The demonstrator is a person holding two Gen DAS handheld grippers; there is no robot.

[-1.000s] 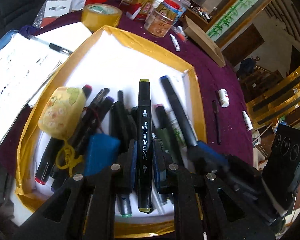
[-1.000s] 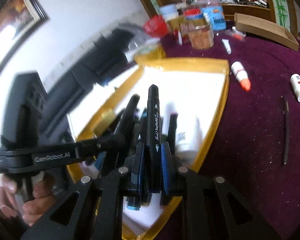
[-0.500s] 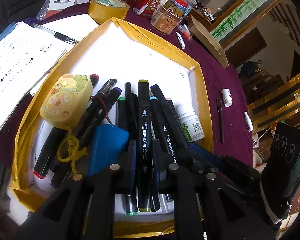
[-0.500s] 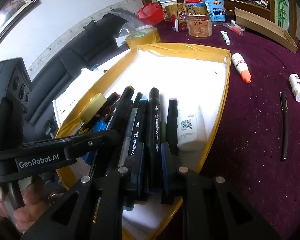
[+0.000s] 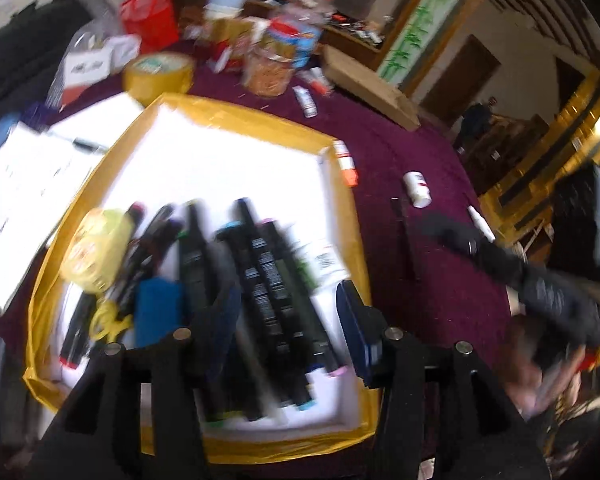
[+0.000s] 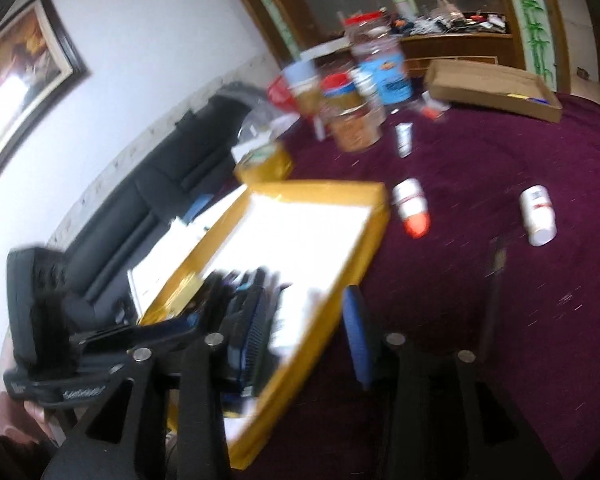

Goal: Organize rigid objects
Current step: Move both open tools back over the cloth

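A yellow-rimmed white tray holds several black art markers, a yellow charm, a blue eraser and a white bottle. My left gripper is open and empty above the markers at the tray's near end. My right gripper is open and empty over the tray's right rim; it also shows at the right of the left wrist view. Both views are blurred.
On the purple cloth lie an orange-capped glue stick, a white bottle, a black pen and a small tube. Jars, a tape roll, a cardboard lid and papers surround the tray.
Both grippers have opened and let go of their markers, which now lie in the tray. Both have lifted back, and the right gripper has swung right over the tray's edge.
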